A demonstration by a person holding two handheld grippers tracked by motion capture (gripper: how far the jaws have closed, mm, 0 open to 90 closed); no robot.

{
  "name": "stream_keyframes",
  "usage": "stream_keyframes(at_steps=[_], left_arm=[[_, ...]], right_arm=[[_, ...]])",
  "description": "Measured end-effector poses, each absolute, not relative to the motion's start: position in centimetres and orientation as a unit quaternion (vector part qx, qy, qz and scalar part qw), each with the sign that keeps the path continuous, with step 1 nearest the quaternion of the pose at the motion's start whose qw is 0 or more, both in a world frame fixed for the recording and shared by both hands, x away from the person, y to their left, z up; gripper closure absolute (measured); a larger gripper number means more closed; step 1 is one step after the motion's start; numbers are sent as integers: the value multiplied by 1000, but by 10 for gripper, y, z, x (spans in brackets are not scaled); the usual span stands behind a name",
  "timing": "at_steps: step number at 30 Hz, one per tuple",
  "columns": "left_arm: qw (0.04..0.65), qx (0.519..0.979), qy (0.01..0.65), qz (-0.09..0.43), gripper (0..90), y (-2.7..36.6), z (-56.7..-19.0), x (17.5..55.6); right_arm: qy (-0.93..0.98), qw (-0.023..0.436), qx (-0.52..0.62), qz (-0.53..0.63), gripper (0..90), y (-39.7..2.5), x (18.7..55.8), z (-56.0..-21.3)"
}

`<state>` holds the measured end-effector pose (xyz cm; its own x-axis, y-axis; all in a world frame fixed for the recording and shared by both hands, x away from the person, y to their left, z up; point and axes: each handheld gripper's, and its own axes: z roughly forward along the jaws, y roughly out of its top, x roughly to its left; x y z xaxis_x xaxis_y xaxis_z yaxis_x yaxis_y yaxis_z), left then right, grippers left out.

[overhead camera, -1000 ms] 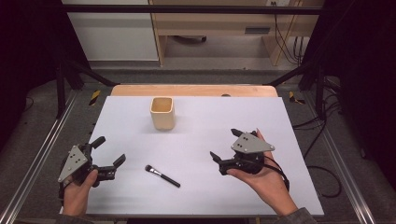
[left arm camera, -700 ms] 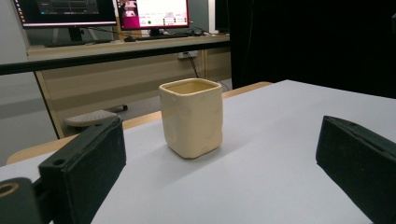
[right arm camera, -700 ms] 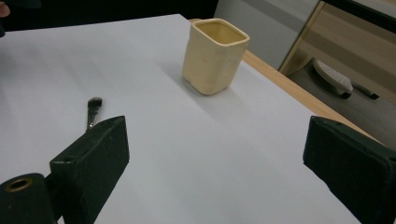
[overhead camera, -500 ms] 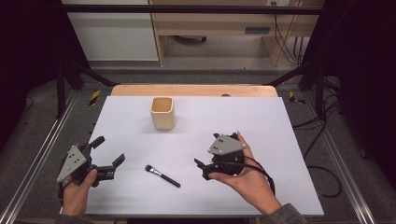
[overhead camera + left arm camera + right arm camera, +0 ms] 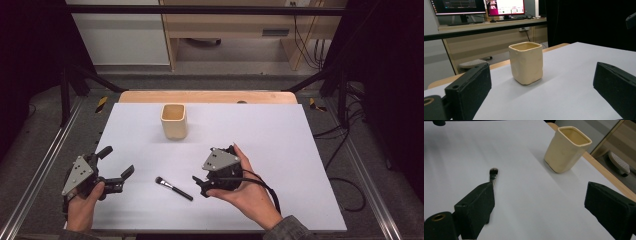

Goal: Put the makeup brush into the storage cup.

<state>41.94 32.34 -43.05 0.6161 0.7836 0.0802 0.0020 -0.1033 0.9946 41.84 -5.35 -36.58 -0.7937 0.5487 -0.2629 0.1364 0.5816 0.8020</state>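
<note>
A small black makeup brush (image 5: 173,188) lies on the white table (image 5: 280,135) near its front, bristles to the left. A cream square cup (image 5: 174,121) stands upright farther back. My right gripper (image 5: 214,167) is open, just right of the brush's handle end, one jaw close beside it. In the right gripper view the brush (image 5: 493,173) runs behind the left jaw, and the cup (image 5: 567,148) stands beyond the open right gripper (image 5: 539,202). My left gripper (image 5: 117,162) is open at the front left, empty. In its view the cup (image 5: 526,62) stands between the jaws of the left gripper (image 5: 544,85), farther off.
A wooden strip (image 5: 210,96) edges the table's back. Metal frame rails (image 5: 40,175) run along both sides, and cables (image 5: 345,145) lie on the floor at the right. A desk with monitors (image 5: 484,6) stands beyond the table.
My right gripper has moved left and a little toward the front, ending beside the brush's handle. The left gripper, the brush and the cup have stayed put.
</note>
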Motion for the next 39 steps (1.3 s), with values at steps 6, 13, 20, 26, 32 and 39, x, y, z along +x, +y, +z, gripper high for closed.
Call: stream_keyframes(at_steps=[6,13,20,26,32,39], left_arm=[[603,664,297,327,11,325,-430,420],[603,664,298,327,11,325,-430,420],[603,663,299,326,11,326,-430,420],[604,662,299,327,10,326,-430,420],[605,662,299,326,11,326,-430,419],[604,664,297,326,10,325,-430,420]], right_arm=[[862,243,205,395,107,-44,419,-369],[872,231,198,383,108,-32,418,-374],[879,217,202,374,108,-22,418,-379],[885,209,200,366,109,-16,418,-382],[889,205,199,359,108,-11,418,-385],[890,192,203,359,103,-5,419,-390]])
